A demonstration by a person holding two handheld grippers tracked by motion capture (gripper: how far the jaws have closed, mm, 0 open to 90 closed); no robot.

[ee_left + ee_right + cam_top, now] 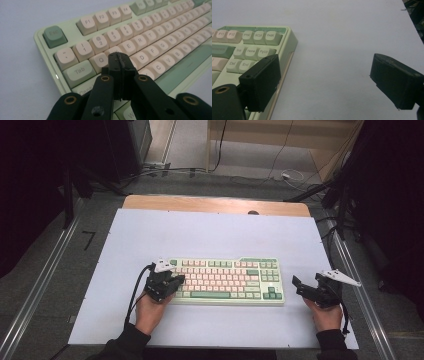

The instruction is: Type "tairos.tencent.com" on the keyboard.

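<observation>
A pale green mechanical keyboard with cream, pink and dark green keycaps is seen lying flat on the white-covered tabletop, near its front edge and roughly centred between the two hands. The left gripper is held over the keyboard's left end with its jaws pressed together, nothing between them; in the left gripper view the joined tips are pointed down at the letter rows, close to the W and S keys, though contact cannot be confirmed. The right gripper is held just beside the keyboard's right end, its jaws wide apart and empty.

The keyboard is judged to be stiff and fairly heavy, with a hard plastic case that would be slippery under the pads. The keycaps are judged to give under light pressure and could be pulled off if gripped, so single keys are best pressed with closed tips, while any lift is best taken at the case's side edges.

The whole layout and both hands are given by the high view, but the legends are too small to read there. Key legends such as Esc, Tab and Q are made legible by the left gripper view. The navigation cluster and the case's right wall are shown by the right gripper view.
</observation>
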